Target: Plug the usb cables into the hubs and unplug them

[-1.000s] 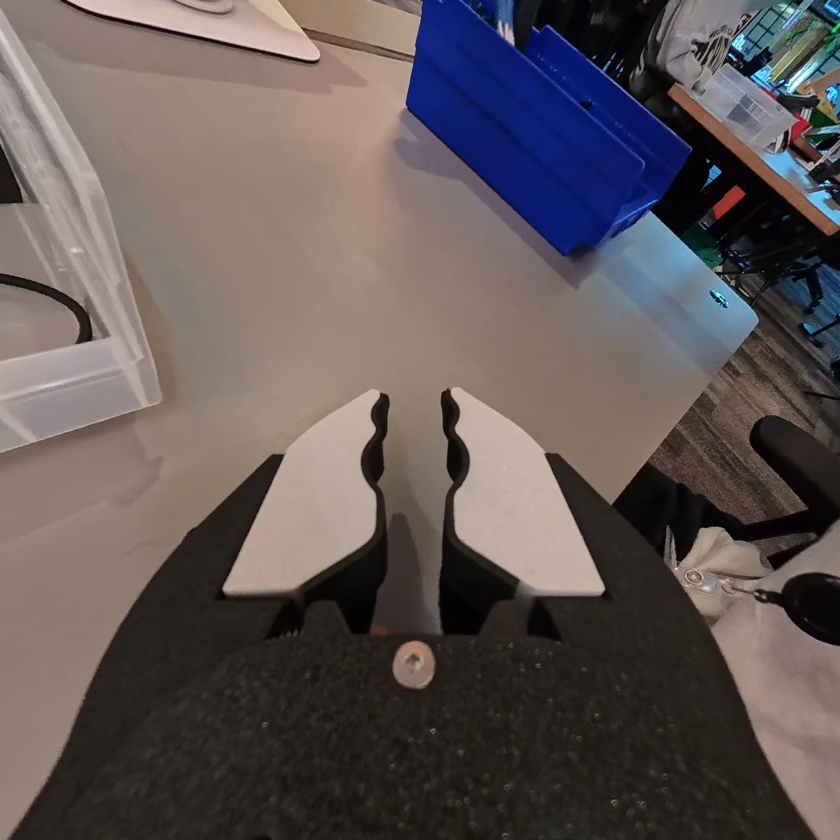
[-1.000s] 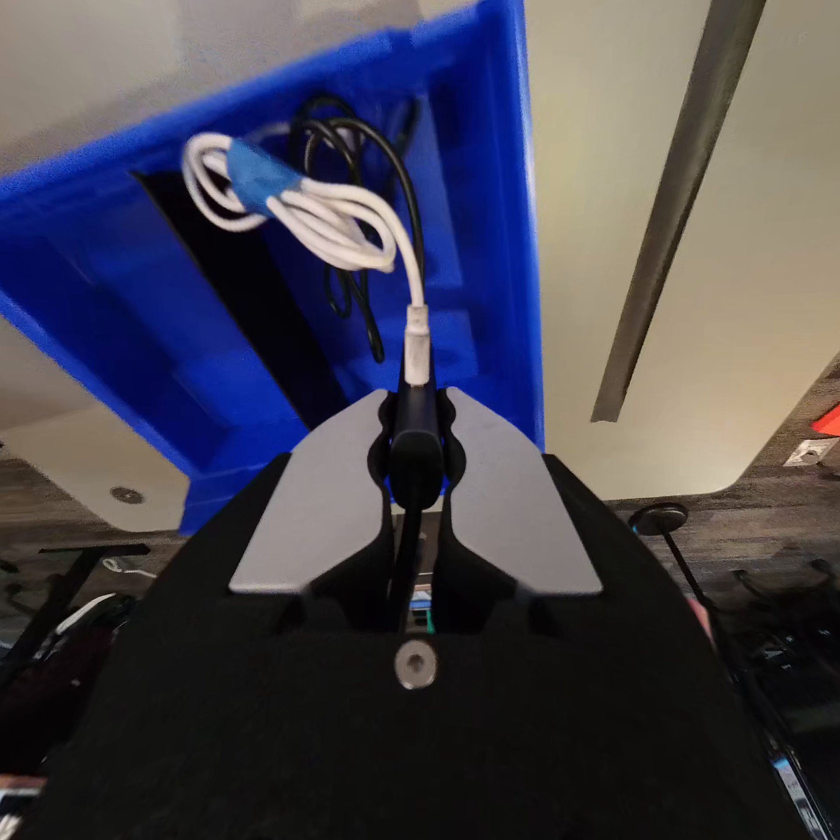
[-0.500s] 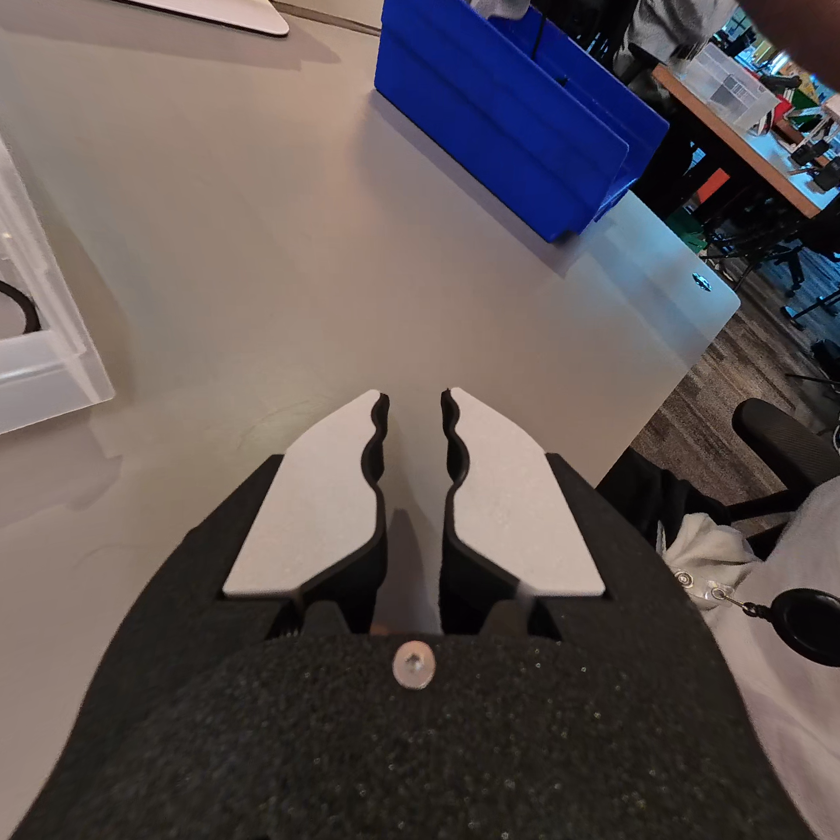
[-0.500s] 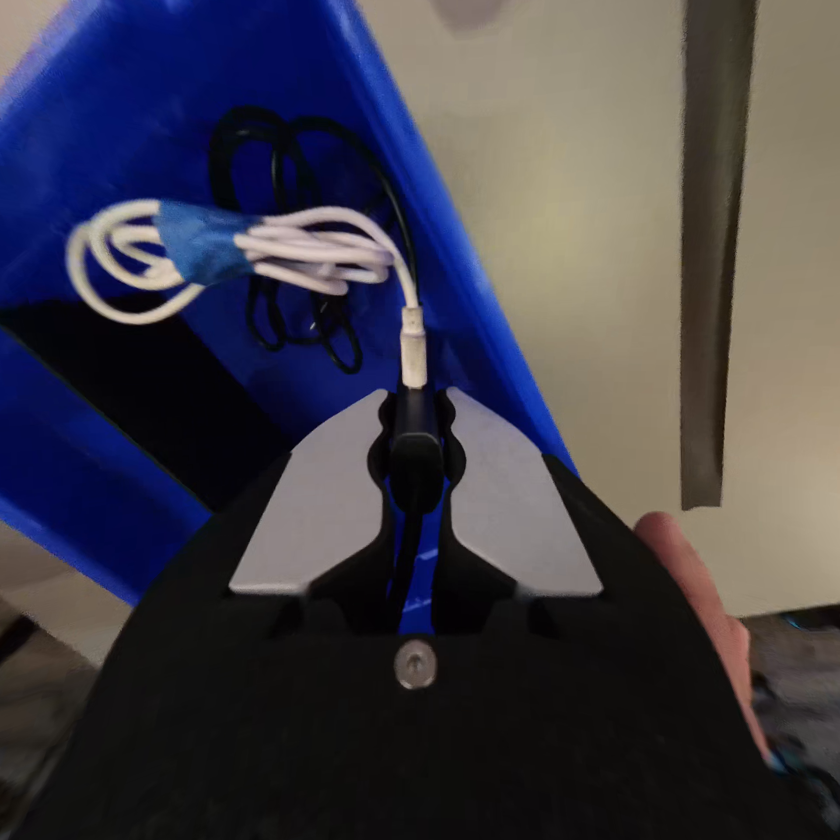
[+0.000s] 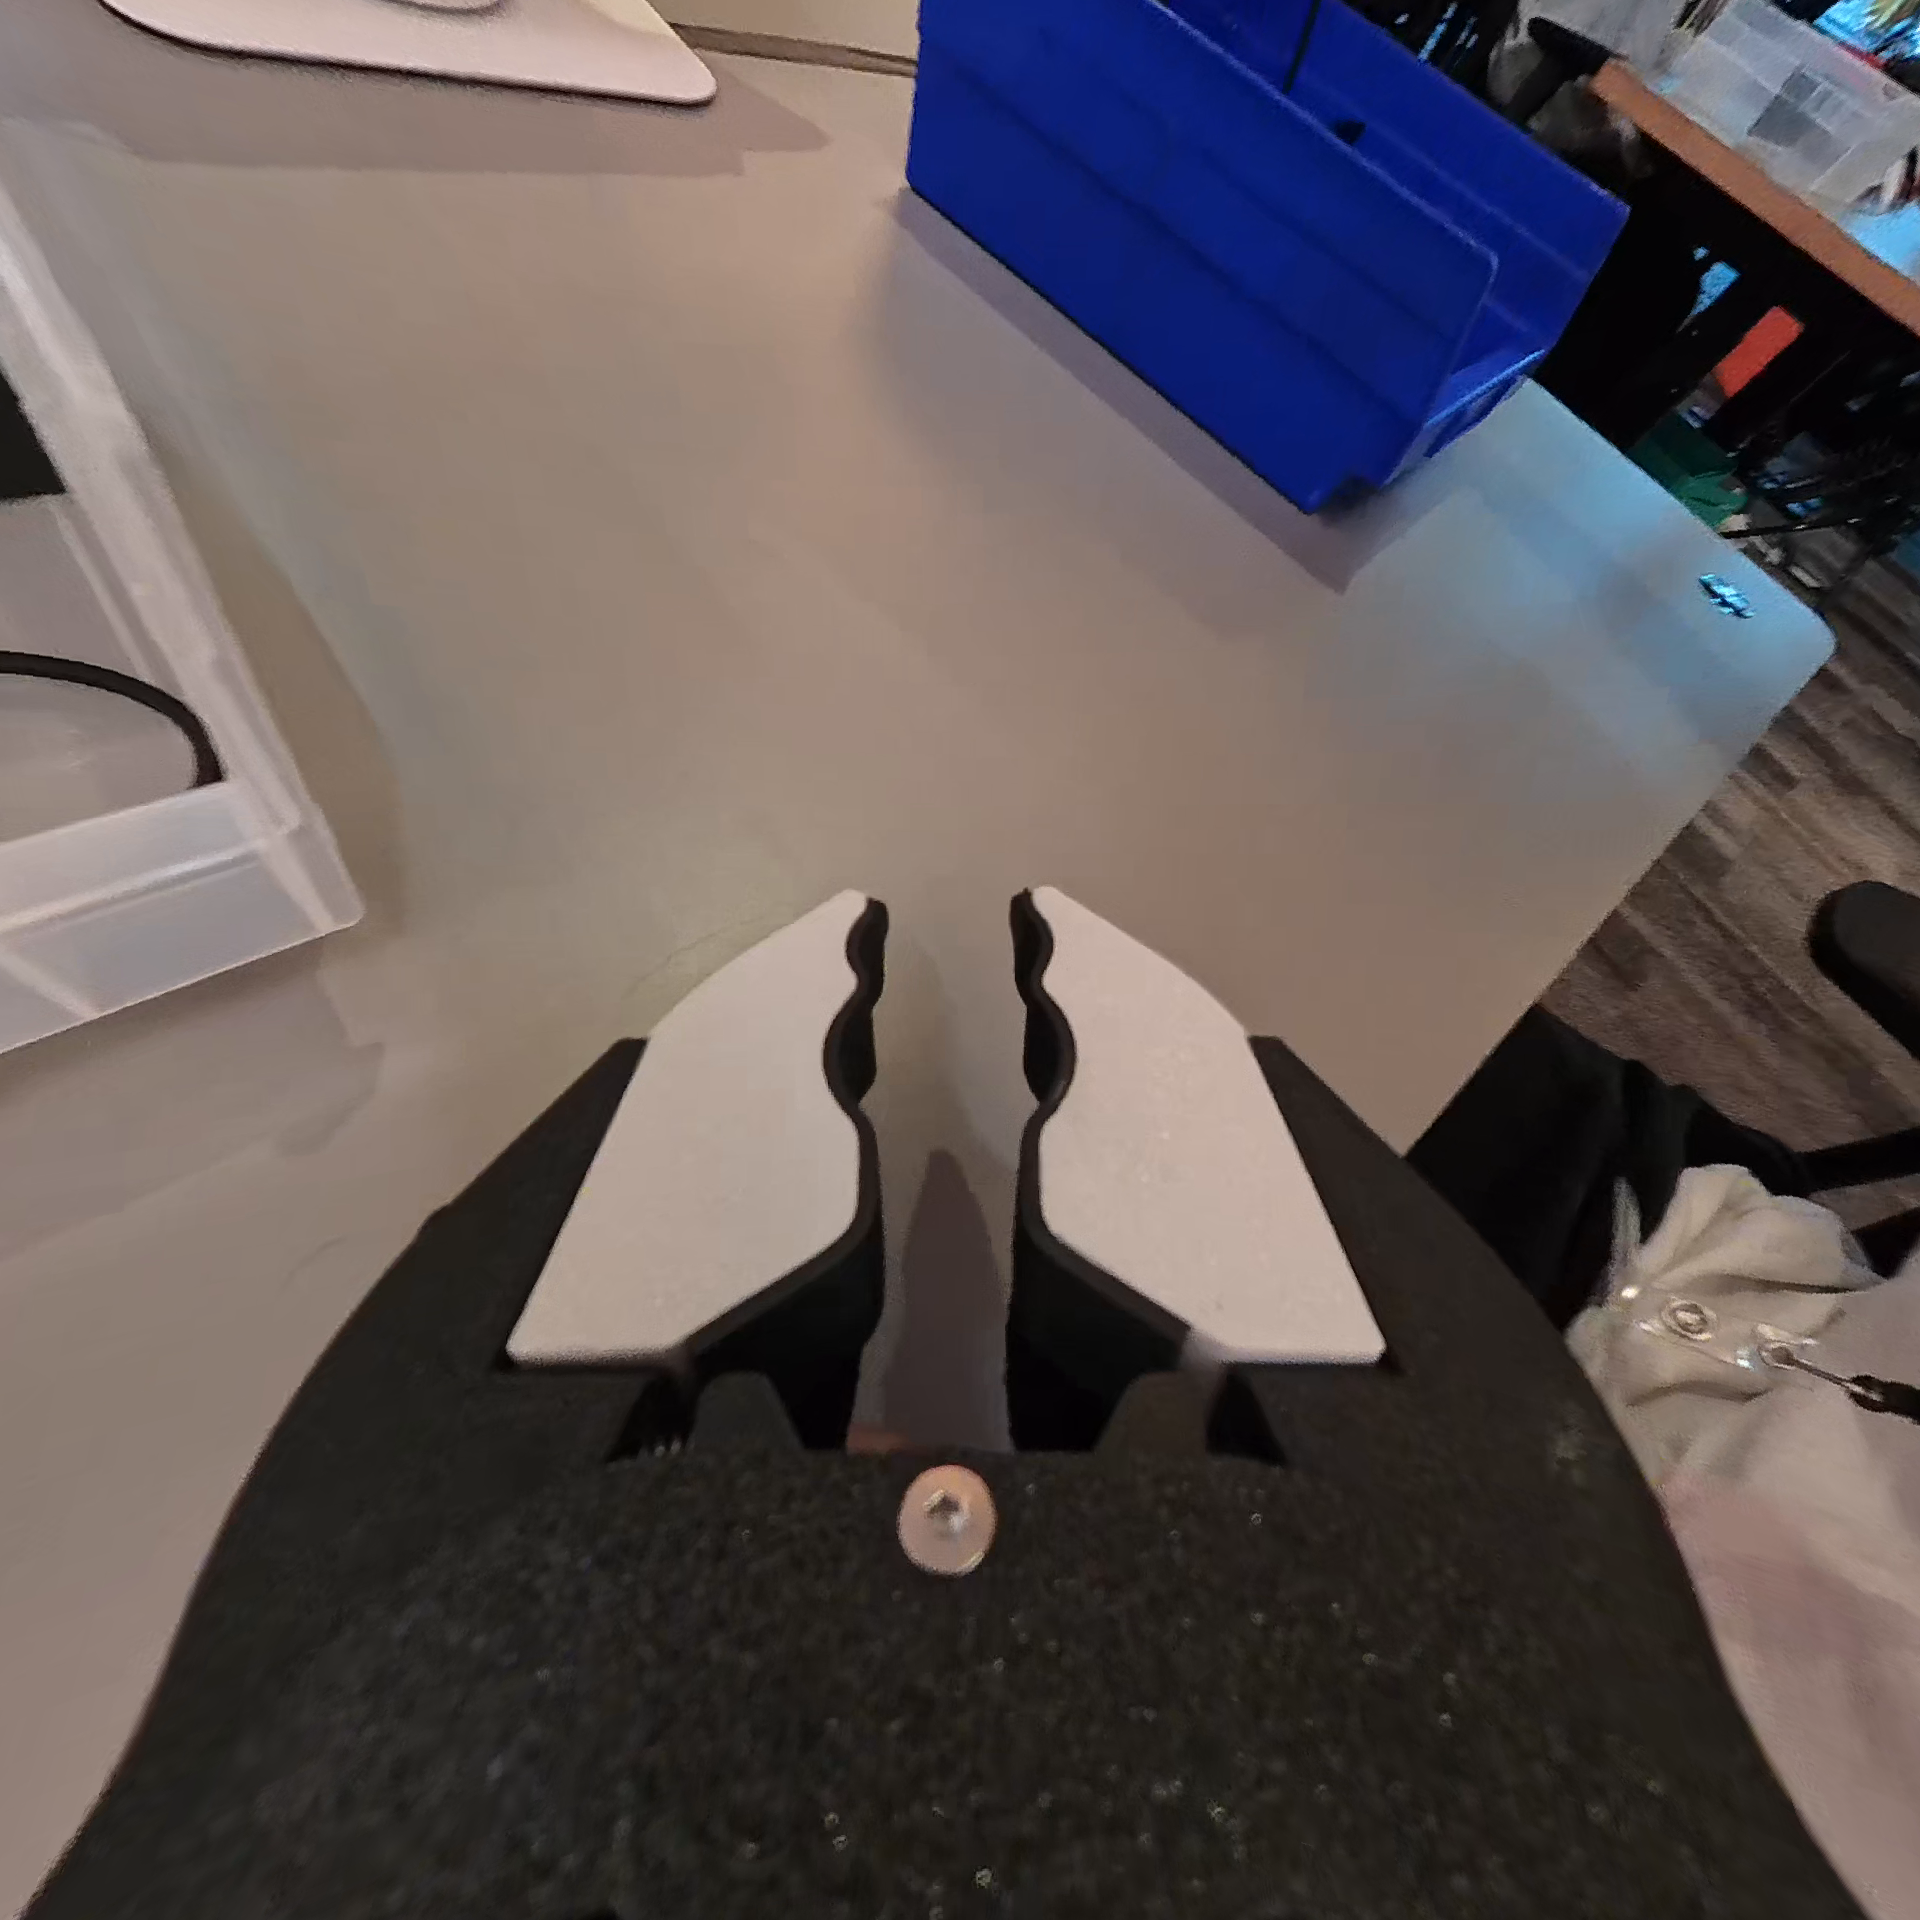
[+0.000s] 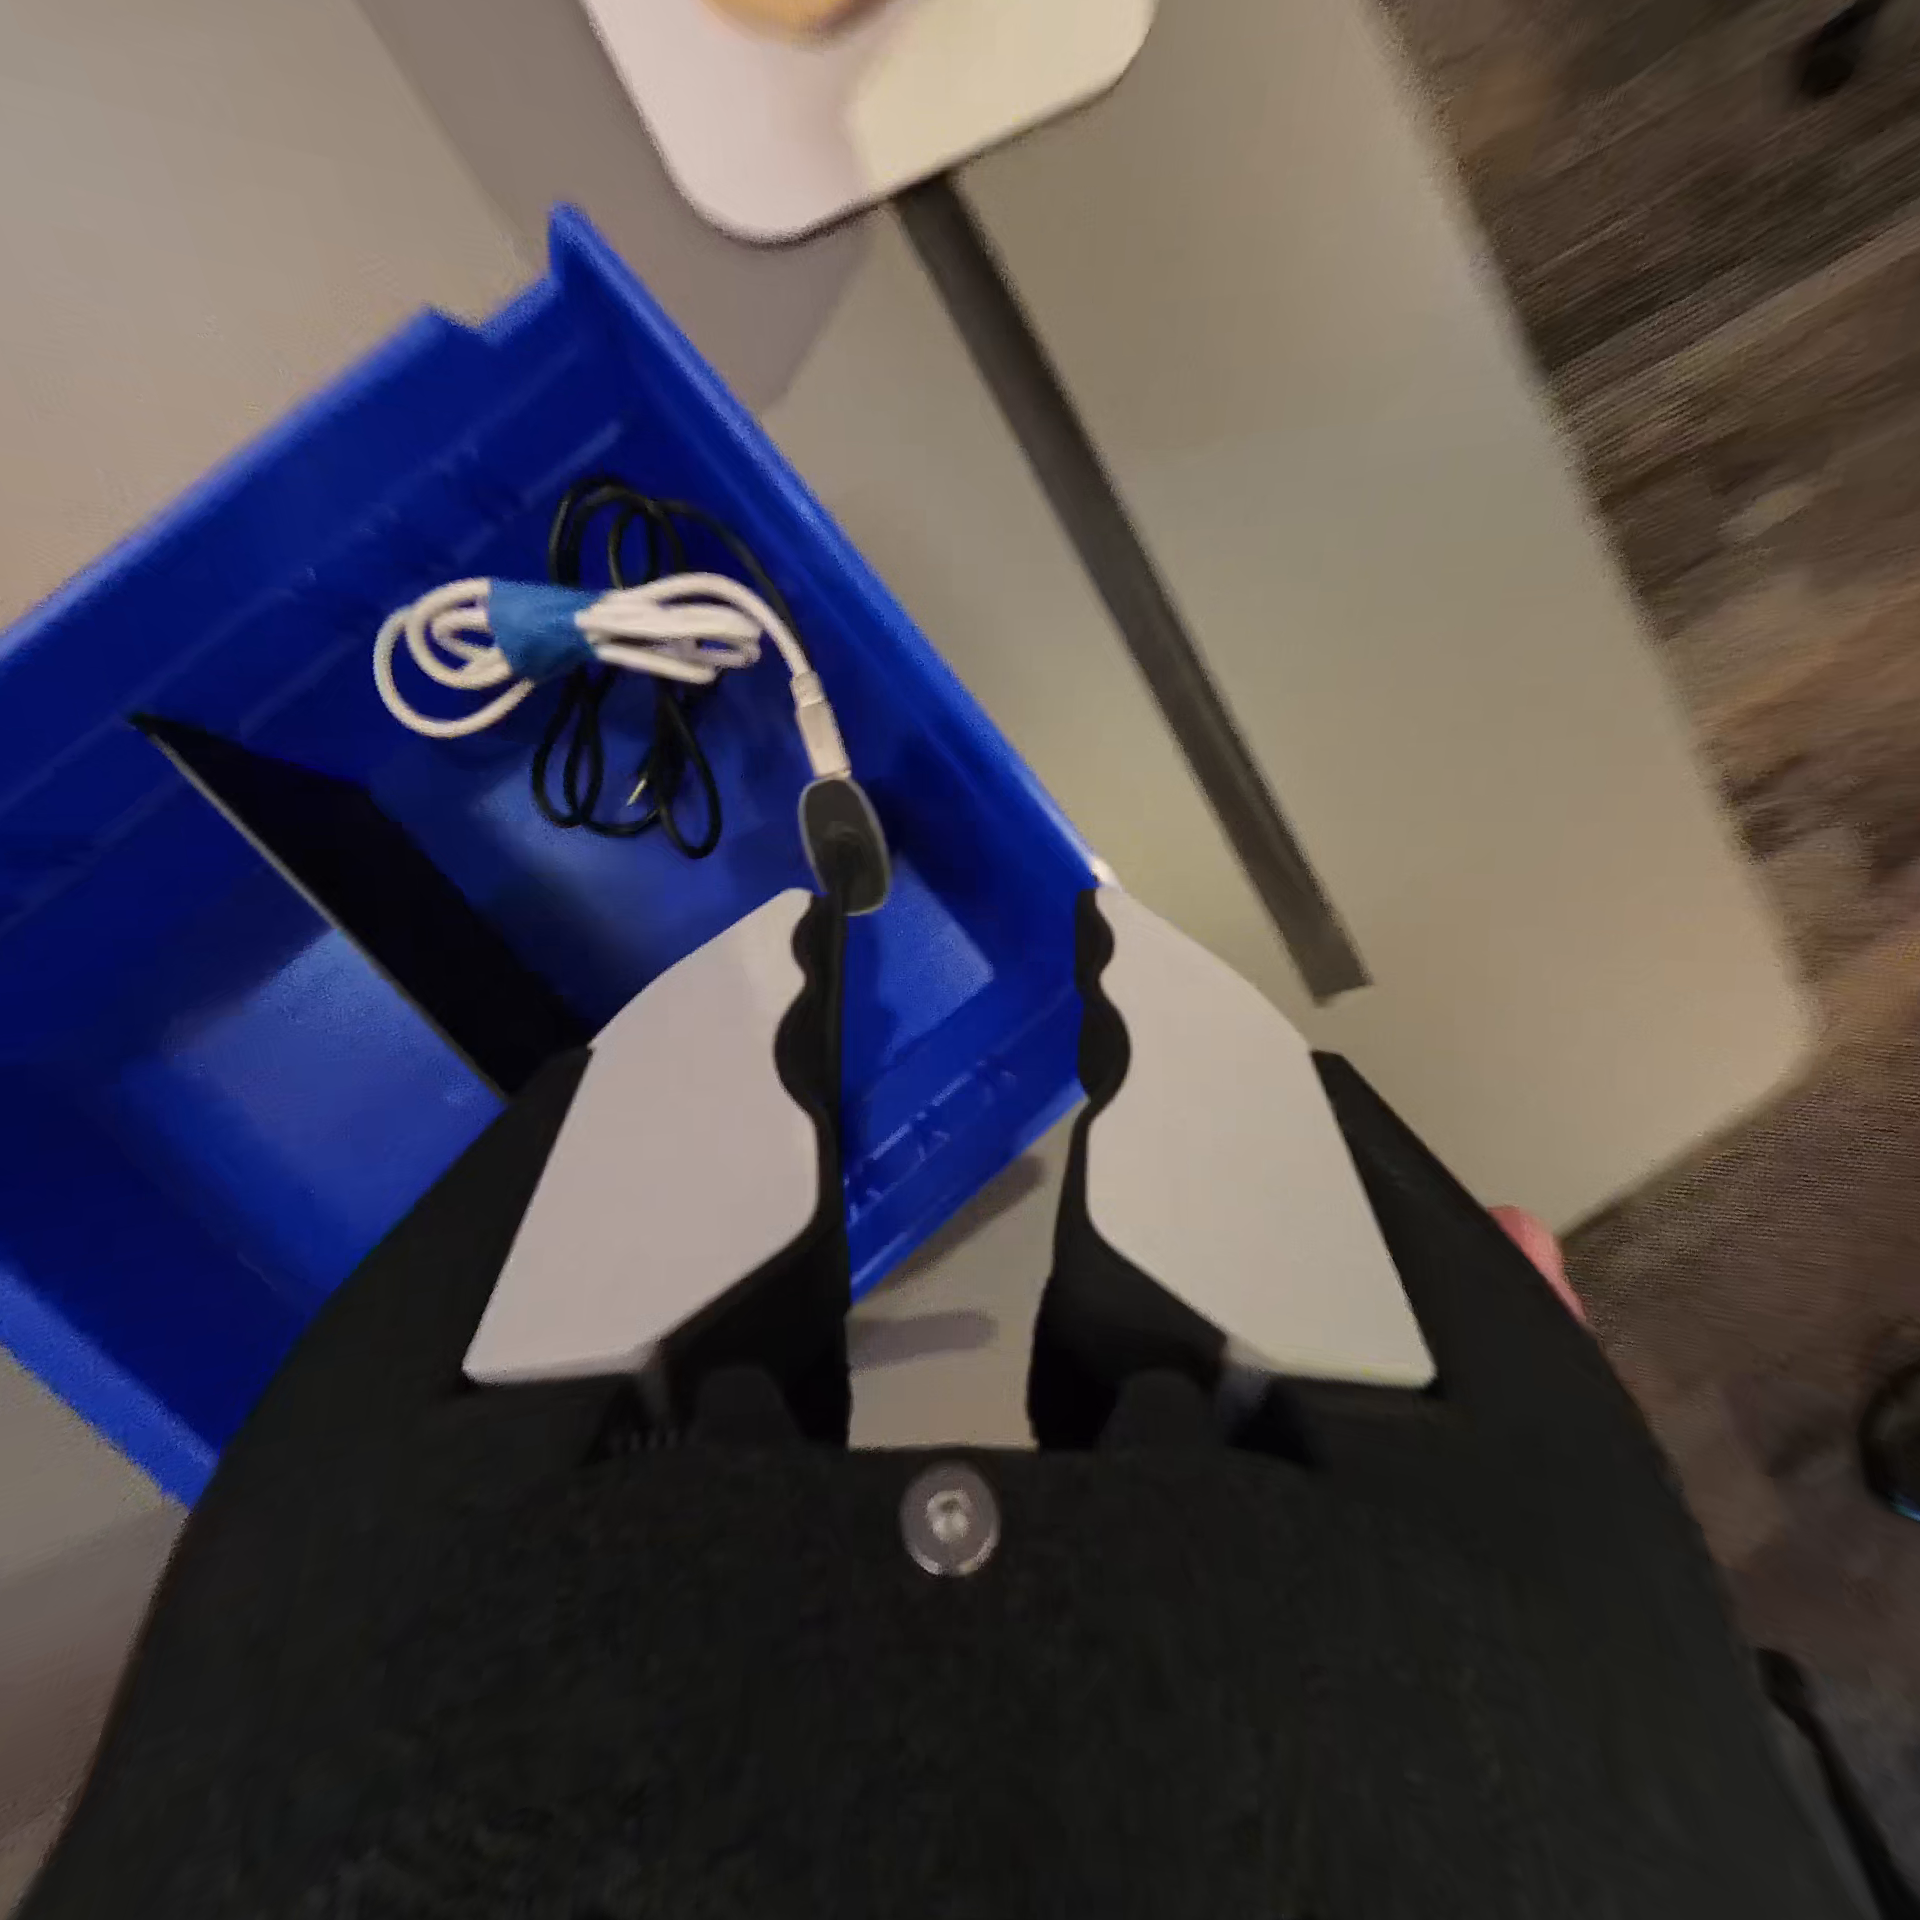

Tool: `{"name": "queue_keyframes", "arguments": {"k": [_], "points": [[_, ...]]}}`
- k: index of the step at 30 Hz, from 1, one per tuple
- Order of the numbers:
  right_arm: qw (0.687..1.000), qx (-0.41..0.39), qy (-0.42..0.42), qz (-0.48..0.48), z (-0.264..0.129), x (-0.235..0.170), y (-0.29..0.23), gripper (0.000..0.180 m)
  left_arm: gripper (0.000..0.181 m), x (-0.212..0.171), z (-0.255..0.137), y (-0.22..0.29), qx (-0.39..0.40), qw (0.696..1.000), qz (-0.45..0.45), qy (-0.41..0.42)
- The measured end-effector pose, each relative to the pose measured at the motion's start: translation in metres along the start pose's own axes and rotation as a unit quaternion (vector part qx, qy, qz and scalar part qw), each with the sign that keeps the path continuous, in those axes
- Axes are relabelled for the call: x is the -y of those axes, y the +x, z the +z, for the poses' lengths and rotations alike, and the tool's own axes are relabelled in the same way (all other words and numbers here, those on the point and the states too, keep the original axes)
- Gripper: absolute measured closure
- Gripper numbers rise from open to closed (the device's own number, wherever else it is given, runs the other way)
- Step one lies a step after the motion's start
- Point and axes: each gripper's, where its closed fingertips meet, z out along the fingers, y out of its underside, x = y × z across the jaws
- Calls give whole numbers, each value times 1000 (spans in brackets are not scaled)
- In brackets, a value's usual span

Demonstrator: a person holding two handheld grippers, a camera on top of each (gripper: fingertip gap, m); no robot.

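Note:
In the right wrist view my right gripper (image 6: 943,914) is open wide above a blue bin (image 6: 260,582). A small dark hub (image 6: 842,847) sits just beyond the left fingertip, free of the jaws, and its black cord runs down along that finger's inner edge. A white USB cable (image 6: 623,634), coiled and bound with blue tape, is plugged into the hub. A thin black cable (image 6: 623,748) lies coiled in the bin beneath it. My left gripper (image 5: 948,904) hovers low over the grey table (image 5: 675,468), narrowly open and empty. The bin also shows in the left wrist view (image 5: 1195,239), at the far right.
A clear plastic tray (image 5: 156,862) holding a black cord (image 5: 125,696) stands at the left. A white flat base (image 5: 416,42) lies at the back. The table edge and an office chair (image 5: 1870,966) are at the right. A black divider (image 6: 364,862) splits the bin.
My right gripper has opened and let go of the hub, which now sits past the fingertips over the bin. The right view has pulled back. The left gripper has stayed narrowly open.

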Motion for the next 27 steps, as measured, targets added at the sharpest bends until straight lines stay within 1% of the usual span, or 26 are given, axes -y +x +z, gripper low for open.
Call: {"name": "queue_keyframes", "arguments": {"k": [1,2,4,5,7,8,10,11,13,14,16,18,19,21,22,24,27], "points": [[999,-36,26,-9,-16,8,0,136,157,2,-2,-4,14,1000,9,6],[996,-71,60,-17,-33,17,-5,135,156,5,-5,-11,35,999,18,17],[981,-128,144,-15,-67,33,-34,128,155,13,-14,-23,78,995,40,40],[972,-147,183,-7,-80,35,-57,123,155,16,-18,-29,95,993,52,48],[950,-204,236,26,-94,24,-103,122,155,21,-27,-39,121,988,70,62],[946,-210,246,34,-91,13,-133,121,155,22,-30,-43,133,986,73,67],[941,-204,266,52,-75,-10,-197,136,155,25,-36,-49,141,984,70,78],[938,-218,264,55,-66,-23,-220,132,155,26,-37,-51,139,985,65,84],[935,-269,221,73,-54,-54,-253,127,154,27,-38,-53,133,986,52,89],[935,-265,218,95,-48,-63,-272,128,154,26,-38,-54,129,987,46,89],[926,-221,257,166,-35,-65,-306,130,153,26,-37,-54,119,988,34,90],[905,-173,298,249,-20,-67,-330,132,152,27,-36,-54,113,989,27,92],[899,-148,312,270,-12,-69,-341,133,152,26,-36,-55,112,989,25,91],[893,-134,312,297,-4,-78,-349,140,151,26,-36,-56,112,989,21,89],[890,-124,322,299,-6,-76,-350,139,151,25,-36,-56,111,990,19,89],[880,-122,352,294,-17,-70,-347,135,151,25,-36,-55,107,990,13,88],[868,-133,387,283,-33,-67,-341,139,151,24,-34,-53,96,992,1,86]]}}
